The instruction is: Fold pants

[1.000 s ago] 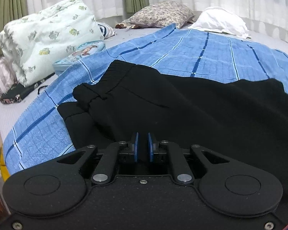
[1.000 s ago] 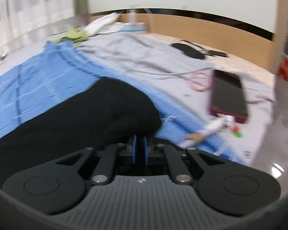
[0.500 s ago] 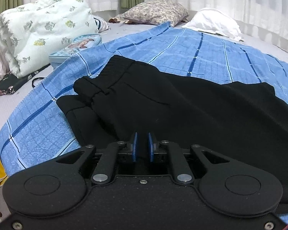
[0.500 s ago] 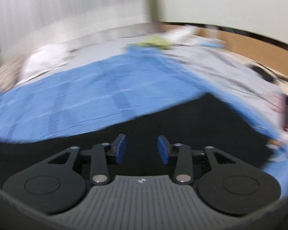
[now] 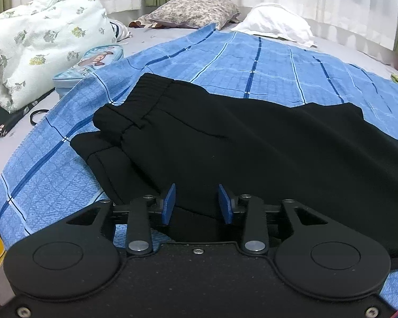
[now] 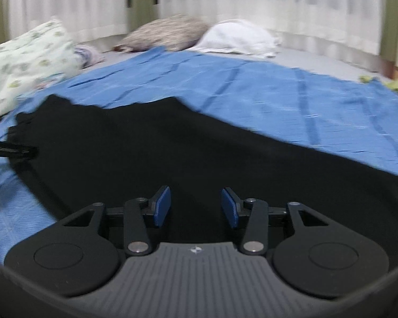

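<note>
Black pants [image 5: 225, 143] spread flat on blue checked bedspread [image 5: 265, 61], elastic waistband toward upper left of frame. Left gripper [image 5: 196, 203] at lower centre, jaws wide apart, near edge of fabric between blue pads [image 5: 169, 204] but not pinched. Right gripper [image 6: 195, 206] likewise wide, nothing clamped, black cloth filling the gap beneath. Floral pillow [image 5: 196, 9] and white pillow [image 5: 276, 21] along top.
</note>
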